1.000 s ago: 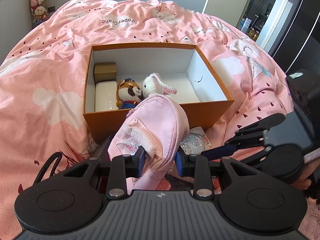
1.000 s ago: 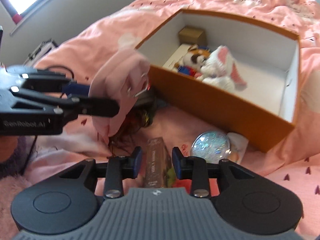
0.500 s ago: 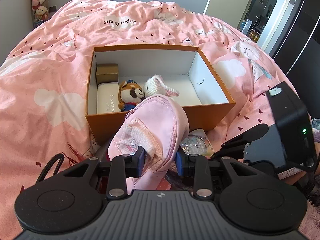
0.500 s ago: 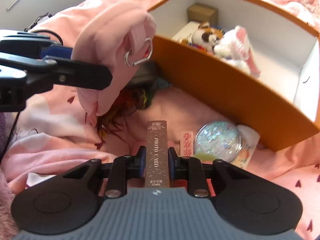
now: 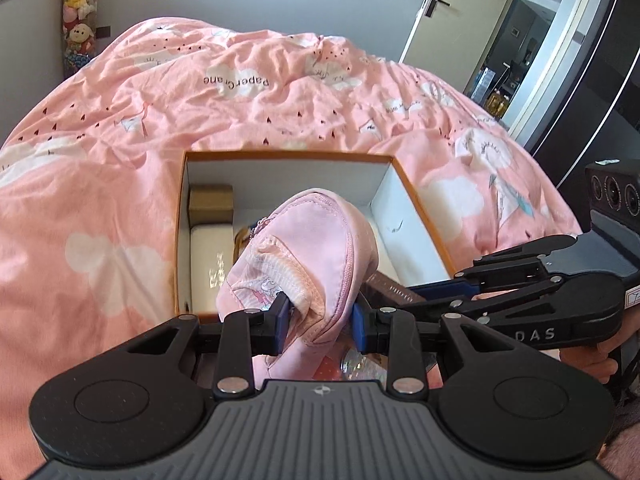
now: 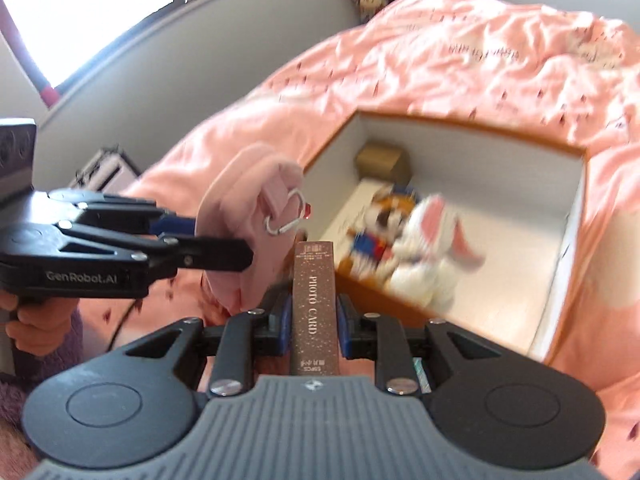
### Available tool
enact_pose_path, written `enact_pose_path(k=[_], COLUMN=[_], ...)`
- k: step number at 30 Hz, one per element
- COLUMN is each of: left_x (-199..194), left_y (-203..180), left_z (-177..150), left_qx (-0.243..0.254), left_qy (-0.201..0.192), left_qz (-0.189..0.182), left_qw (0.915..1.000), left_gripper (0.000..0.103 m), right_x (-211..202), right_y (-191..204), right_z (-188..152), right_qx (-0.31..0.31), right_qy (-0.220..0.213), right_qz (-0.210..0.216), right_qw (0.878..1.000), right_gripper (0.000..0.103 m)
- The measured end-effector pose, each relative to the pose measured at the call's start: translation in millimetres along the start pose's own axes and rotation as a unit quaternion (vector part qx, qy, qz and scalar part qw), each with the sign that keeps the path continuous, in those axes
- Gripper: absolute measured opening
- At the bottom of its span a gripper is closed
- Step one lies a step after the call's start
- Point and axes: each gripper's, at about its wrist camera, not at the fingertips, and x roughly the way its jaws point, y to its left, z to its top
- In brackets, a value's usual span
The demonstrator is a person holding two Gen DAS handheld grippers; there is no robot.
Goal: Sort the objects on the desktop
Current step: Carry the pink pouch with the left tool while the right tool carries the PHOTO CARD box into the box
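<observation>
- Pink pouch (image 5: 308, 264) is pinched by one edge in the left gripper (image 5: 320, 316), dangling ahead over the orange box (image 5: 416, 208); floppy, might slip out.
- Right gripper (image 6: 310, 320) clamps the photo card box (image 6: 314, 304); could bump the pouch just left of it.

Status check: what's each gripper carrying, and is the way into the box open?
Left gripper shut on pink pouch. Right gripper shut on photo card box. Both held near the orange box; plush toys fill its left side, right side free.

One orange box (image 6: 404, 300), two plush toys (image 6: 424, 248), one pink pouch (image 5: 304, 256).
</observation>
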Motion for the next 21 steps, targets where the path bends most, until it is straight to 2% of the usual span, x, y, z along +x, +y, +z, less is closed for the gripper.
enact_pose_path(k=[5, 10, 16, 21], left_x=[8, 32, 92, 145], left_y=[5, -2, -10, -2], left_z=[29, 57, 68, 58], left_qx=[-0.028, -0.054, -0.099, -0.153], left_qy=[-0.009, -0.004, 0.049, 0.107], left_qz=[-0.039, -0.107, -0.189, -0.204], left_qw=[0.9988, 0.9928, 0.9757, 0.9610], left_gripper=[0.035, 0.035, 0.035, 0.035], right_x=[-16, -23, -18, -9], right_y=[-21, -52, -85, -98], right_z=[21, 36, 34, 25], right_qx=[0.018, 0.056, 0.100, 0.124], right_qy=[-0.043, -0.073, -0.086, -0.079], right_qz=[-0.041, -0.092, -0.165, -0.172], right_qw=[0.998, 0.992, 0.977, 0.974], right_gripper=[0.024, 0.024, 0.024, 0.024])
